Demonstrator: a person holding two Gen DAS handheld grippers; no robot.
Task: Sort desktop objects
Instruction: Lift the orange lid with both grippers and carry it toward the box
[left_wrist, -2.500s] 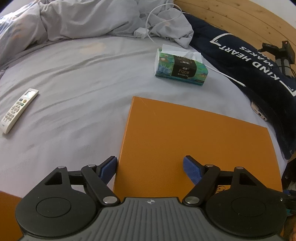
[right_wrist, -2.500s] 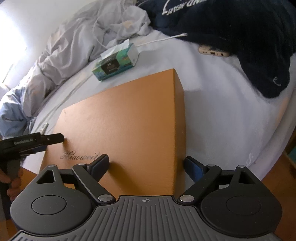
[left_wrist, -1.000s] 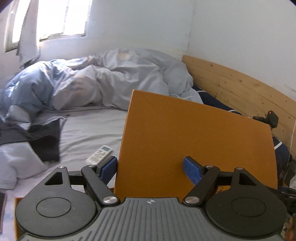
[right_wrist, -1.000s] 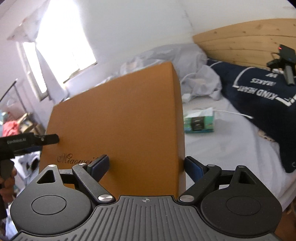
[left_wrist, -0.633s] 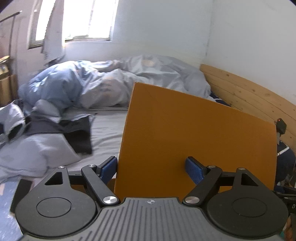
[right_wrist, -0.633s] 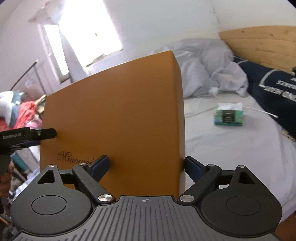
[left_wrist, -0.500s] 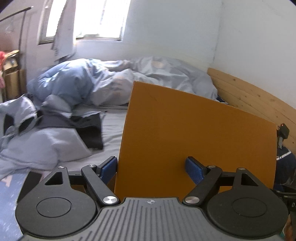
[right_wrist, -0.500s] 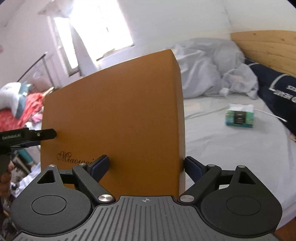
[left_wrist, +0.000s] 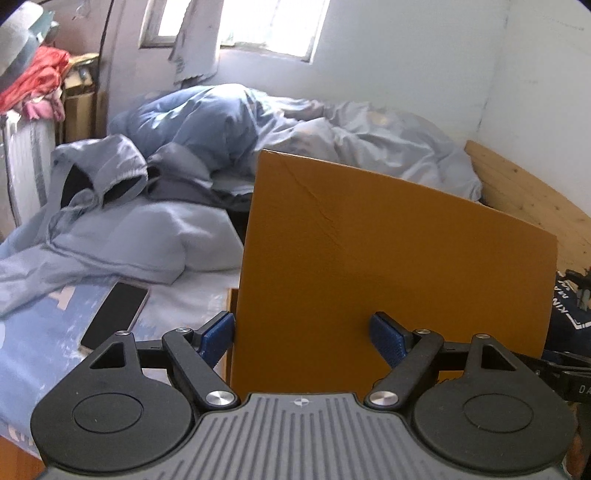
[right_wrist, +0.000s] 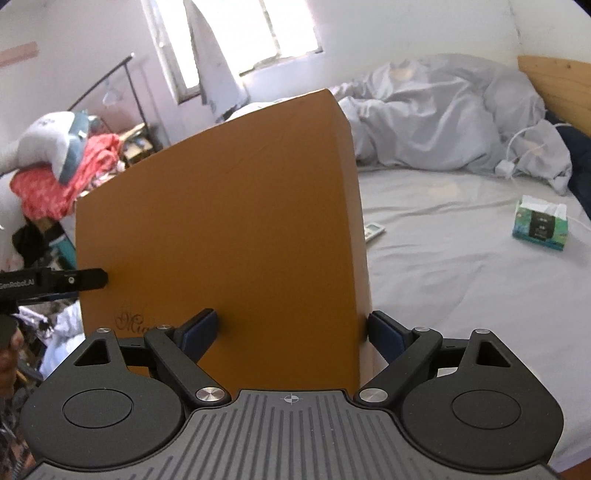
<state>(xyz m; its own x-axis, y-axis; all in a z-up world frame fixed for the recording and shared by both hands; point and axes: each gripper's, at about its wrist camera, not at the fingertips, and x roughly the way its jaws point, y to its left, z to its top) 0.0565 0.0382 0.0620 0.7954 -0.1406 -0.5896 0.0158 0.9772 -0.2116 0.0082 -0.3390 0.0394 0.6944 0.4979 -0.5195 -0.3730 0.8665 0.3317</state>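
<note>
Both grippers are clamping one orange box lid (left_wrist: 388, 266), which is riding in the air above the bed (right_wrist: 461, 280). Your left gripper (left_wrist: 303, 332) is pinching the lid's left side wall and your right gripper (right_wrist: 291, 328) its right side wall, so the lid's width is spanning between your hands, neither nearer. Beyond the lid a phone (left_wrist: 114, 314) is lying to its left, a remote (right_wrist: 375, 230) and tissue box (right_wrist: 541, 223) to its right, with rumpled duvet (left_wrist: 258, 122) behind.
</note>
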